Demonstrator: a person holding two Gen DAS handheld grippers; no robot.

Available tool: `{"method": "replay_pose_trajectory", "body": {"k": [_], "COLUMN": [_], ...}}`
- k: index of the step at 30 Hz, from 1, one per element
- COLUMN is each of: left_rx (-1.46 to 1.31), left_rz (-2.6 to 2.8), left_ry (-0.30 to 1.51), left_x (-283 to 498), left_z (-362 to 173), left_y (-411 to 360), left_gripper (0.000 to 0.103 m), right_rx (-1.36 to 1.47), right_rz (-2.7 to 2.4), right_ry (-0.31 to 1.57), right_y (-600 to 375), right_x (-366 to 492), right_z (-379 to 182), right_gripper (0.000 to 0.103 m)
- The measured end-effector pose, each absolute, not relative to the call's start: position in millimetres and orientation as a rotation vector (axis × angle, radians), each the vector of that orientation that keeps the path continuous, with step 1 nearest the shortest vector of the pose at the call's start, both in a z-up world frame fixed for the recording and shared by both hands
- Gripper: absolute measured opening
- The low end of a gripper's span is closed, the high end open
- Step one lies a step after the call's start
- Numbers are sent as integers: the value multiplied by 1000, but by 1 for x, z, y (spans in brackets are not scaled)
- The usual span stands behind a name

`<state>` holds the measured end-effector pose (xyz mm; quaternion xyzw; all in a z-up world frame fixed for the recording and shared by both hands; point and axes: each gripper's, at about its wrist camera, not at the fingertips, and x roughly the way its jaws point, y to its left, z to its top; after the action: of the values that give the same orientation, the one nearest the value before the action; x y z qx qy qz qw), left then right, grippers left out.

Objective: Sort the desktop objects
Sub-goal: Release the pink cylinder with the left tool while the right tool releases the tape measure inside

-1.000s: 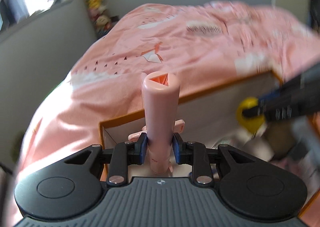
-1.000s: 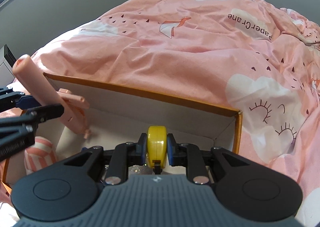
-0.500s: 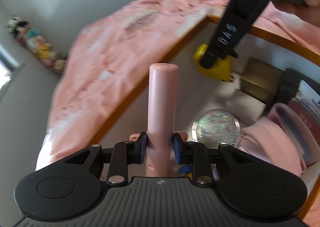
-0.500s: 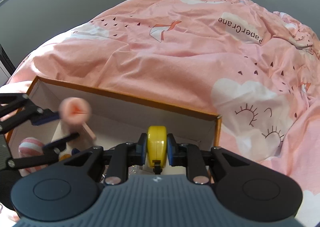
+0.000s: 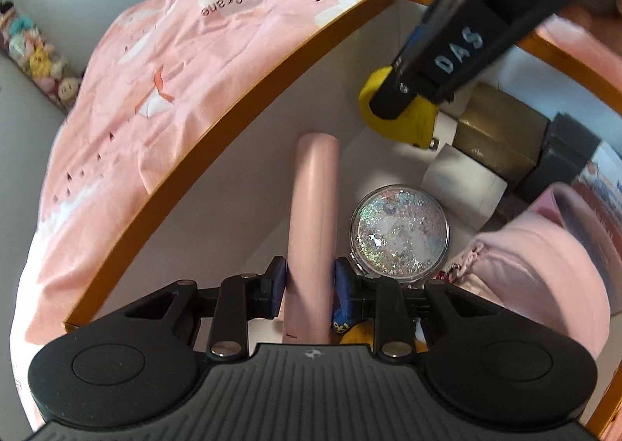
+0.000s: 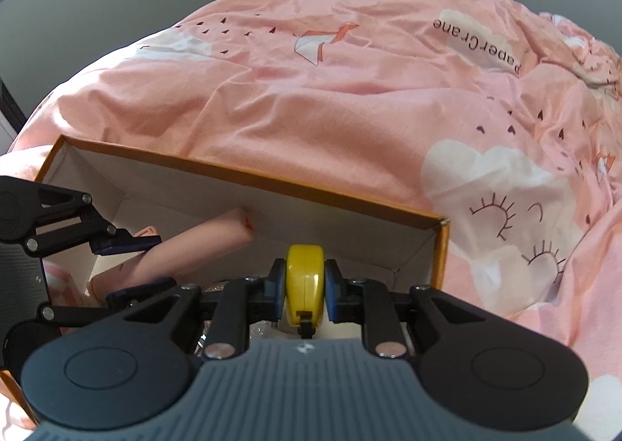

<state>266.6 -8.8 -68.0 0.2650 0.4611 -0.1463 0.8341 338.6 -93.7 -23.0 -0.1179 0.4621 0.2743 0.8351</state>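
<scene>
The left wrist view sits just behind the left gripper [image 5: 307, 281], whose body fills the bottom of the frame. It looks steeply down into the box [image 5: 217, 153] from close range, with the bed [image 5: 163, 64] across the upper left.

The right wrist view sits just behind the right gripper [image 6: 305, 285], also tilted down. It looks over the box's far wall [image 6: 248, 184] onto the bed [image 6: 350, 99], which fills most of the frame.

Both views share the box interior and the bed. Each shows the other gripper: the right [image 5: 404, 99] enters at upper right of the left view, the left [image 6: 128, 266] at lower left of the right view.
</scene>
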Motion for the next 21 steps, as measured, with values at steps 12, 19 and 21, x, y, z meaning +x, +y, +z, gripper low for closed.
{"method": "replay_pose_trajectory", "body": {"k": [12,19,21], "left_rx": [454,418,399], "left_rz": [-325,-246,-221], "left_ry": [920,896,899], "left_x": [258,250,248], "left_z": [-44,-24,-19], "left_y": [-2,-2,0], "left_gripper": [53,53,53], "right_rx": [-191,-222,-245], "right_rz": [580,587,585], "right_ry": [1006,1008,1009], "right_y": [-87,-85,-83], "right_x": [349,347,345], "right_z": [-36,-43,-43], "right_gripper": [21,21,22]}}
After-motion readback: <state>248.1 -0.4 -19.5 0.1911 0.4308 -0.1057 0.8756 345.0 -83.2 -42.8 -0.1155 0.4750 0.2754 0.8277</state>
